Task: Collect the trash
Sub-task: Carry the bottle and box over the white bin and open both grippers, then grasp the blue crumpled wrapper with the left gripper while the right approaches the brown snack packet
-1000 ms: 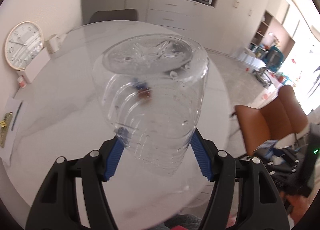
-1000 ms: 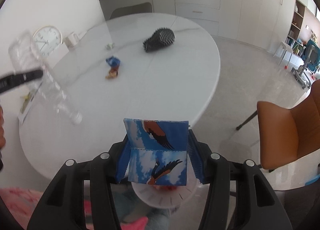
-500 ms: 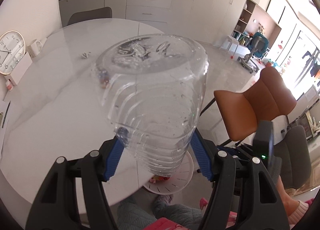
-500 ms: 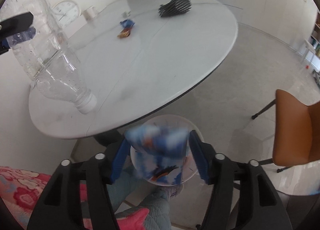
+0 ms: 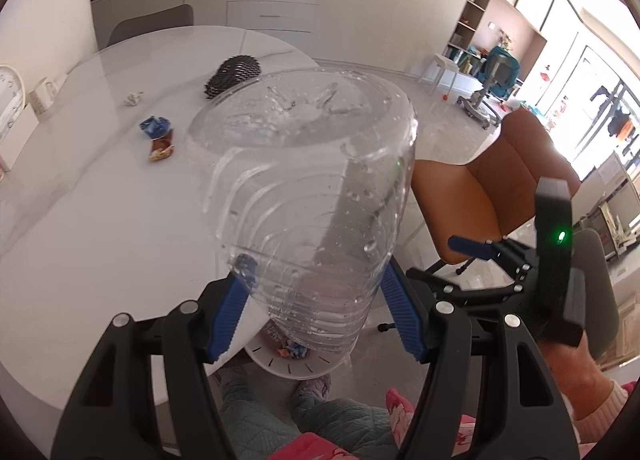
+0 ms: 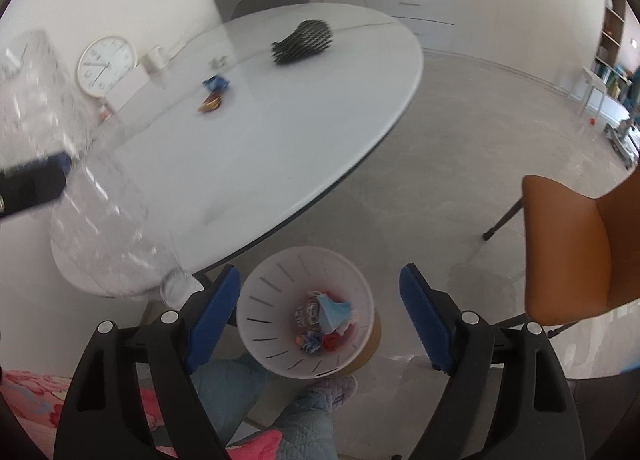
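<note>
Trash spread over two places: loose pieces on the white oval tabletop (image 6: 280, 148) and a heap already inside the white slotted bin (image 6: 256, 324) on the floor beside the tabletop's near edge

Left claw (image 5: 316, 308) clenched on a clear plastic bottle (image 5: 308, 196), blue pads (image 5: 230, 314) pressed against the ribbed lower body, base turned toward the camera, droplets inside the wall, no label or print readable on it. Seen from the right wrist as a blurred bottle at far left, white cap end pointing down, close to the bin's rim

Right claw (image 6: 320, 320) released, jaws wide apart and holding nothing, hovering straight over the bin; between the blue pads (image 6: 212, 322) a view down onto a pale blue face mask (image 6: 334, 310), a blue printed scrap and red wrappers, writing on them too small to read

On the tabletop: crumpled blue wrapper (image 5: 155, 126) just beside an orange-brown snack wrapper (image 5: 161, 150), lettering illegible; small white paper ball (image 5: 134, 99) farther back; black spiky mesh object (image 5: 232, 74) near the far side. White mug (image 6: 154, 58) and round wall-style clock (image 6: 106, 66) propped against the wall at the tabletop's left edge, dial numerals too fine to read

Orange-brown chair (image 6: 580, 244) standing to the right, well apart from the bin. Appliances on the far cabinet shelf, no brand legible
</note>
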`<state>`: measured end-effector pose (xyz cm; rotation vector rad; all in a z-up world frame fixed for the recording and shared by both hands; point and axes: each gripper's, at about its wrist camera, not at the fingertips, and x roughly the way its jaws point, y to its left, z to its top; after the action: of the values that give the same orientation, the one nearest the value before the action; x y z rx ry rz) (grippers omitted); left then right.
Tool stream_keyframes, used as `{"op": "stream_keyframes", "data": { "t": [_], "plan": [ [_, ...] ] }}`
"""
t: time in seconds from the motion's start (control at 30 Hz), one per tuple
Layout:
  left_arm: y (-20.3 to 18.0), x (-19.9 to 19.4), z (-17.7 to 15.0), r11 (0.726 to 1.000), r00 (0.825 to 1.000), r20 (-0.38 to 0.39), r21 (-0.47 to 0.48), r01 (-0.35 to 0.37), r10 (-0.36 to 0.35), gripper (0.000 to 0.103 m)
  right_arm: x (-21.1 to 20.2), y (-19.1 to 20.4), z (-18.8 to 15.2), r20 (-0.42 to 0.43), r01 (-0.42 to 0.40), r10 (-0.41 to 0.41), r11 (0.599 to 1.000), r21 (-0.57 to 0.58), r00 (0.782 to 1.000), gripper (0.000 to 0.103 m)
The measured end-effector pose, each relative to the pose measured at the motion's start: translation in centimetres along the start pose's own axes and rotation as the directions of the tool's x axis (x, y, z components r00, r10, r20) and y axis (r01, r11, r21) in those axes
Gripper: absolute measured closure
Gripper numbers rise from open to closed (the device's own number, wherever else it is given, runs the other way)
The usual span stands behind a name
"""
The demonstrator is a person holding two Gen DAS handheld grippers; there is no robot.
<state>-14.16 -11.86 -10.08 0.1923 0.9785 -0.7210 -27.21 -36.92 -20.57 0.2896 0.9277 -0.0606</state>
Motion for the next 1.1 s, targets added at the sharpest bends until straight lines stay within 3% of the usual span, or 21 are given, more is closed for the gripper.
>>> {"op": "stream_keyframes", "data": {
  "t": [0.17, 0.27, 0.53, 0.8, 1.1],
  "plan": [
    [-1.5, 1.8, 0.0, 0.998, 1.000, -0.011, 0.053, -0.013, 0.014, 0.038, -0.4, -2.0, 0.1, 0.010, 0.010, -0.010, 0.999, 0.047, 1.000, 0.021],
    [-1.8, 2.9, 0.0, 0.997, 0.999, -0.031, 0.069, -0.039, 0.041, 0.024, -0.4, -2.9, -0.1, 0.008, 0.005, -0.006, 0.997, 0.075, 1.000, 0.021],
    [-1.3, 2.5, 0.7, 0.994, 0.996, -0.019, 0.060, -0.088, 0.090, 0.016, -0.5, -3.3, 0.3, 0.009, -0.006, 0.005, 0.995, 0.095, 1.000, 0.021],
    [2.2, 0.0, 1.7, 0.987, 0.987, 0.012, -0.025, -0.159, 0.159, 0.012, -0.9, -2.2, 2.0, 0.044, -0.020, 0.016, 0.995, 0.095, 0.999, 0.020],
    [7.7, -2.7, 2.8, 0.961, 0.965, 0.035, -0.113, -0.253, 0.258, 0.008, -2.5, 1.3, 5.5, 0.092, -0.010, 0.004, 0.998, 0.067, 0.996, 0.002]
  ]
}}
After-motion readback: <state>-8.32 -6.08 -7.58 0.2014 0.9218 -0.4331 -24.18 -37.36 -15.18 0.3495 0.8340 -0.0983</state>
